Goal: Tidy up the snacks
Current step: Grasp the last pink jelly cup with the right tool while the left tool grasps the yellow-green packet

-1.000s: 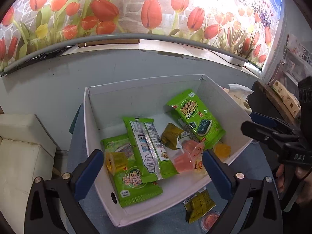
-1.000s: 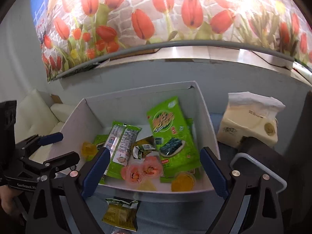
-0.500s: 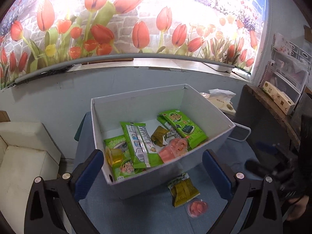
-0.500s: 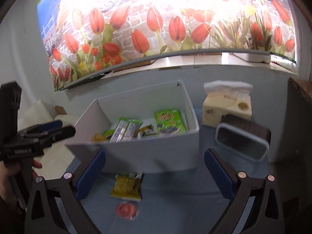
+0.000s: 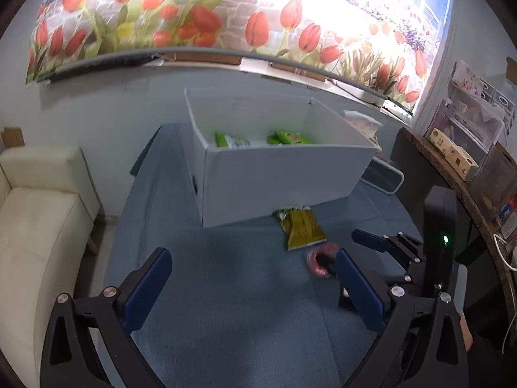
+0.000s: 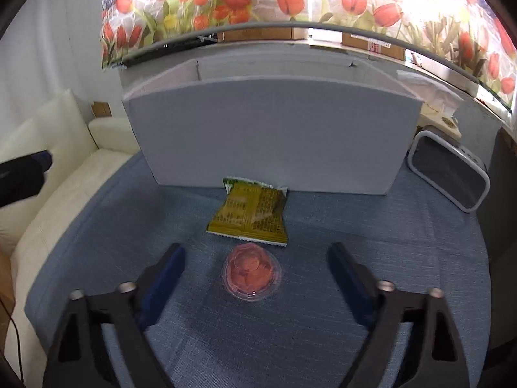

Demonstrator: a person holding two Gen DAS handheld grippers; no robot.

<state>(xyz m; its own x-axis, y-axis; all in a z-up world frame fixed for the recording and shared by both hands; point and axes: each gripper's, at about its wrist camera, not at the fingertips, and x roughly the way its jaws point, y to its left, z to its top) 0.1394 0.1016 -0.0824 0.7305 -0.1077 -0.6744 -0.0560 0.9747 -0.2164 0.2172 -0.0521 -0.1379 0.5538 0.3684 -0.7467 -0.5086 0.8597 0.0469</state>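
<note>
**Closing in on the pink jelly cup, risks near the box wall**

Lining up our right gripper (image 6: pixel 255 278) on the pink jelly cup (image 6: pixel 251 273), jaws spread wide, nothing held. Cup sits on the blue tablecloth (image 6: pixel 371 226) between the fingers, not touched yet. Left gripper (image 5: pixel 252 287) also released and empty, hovering over bare cloth to the left.

Risks, as we judge them: cup is round with a slick plastic lid, so an off-centre squeeze may squirt it forward into the yellow-green snack packet (image 6: pixel 250 215) lying just beyond it. Too hard a pinch could crush the thin wall. Fingers dragging low may bunch the cloth.

Room: packet's far end touches the front wall of the white box (image 6: pixel 268 132), so little room ahead. Open cloth left and right of the cup. White-framed tray (image 6: pixel 452 174) stands right of the box, well apart. Box wall is tall; we need a clear lift over its rim. Green packs (image 5: pixel 287 137) already inside.
</note>
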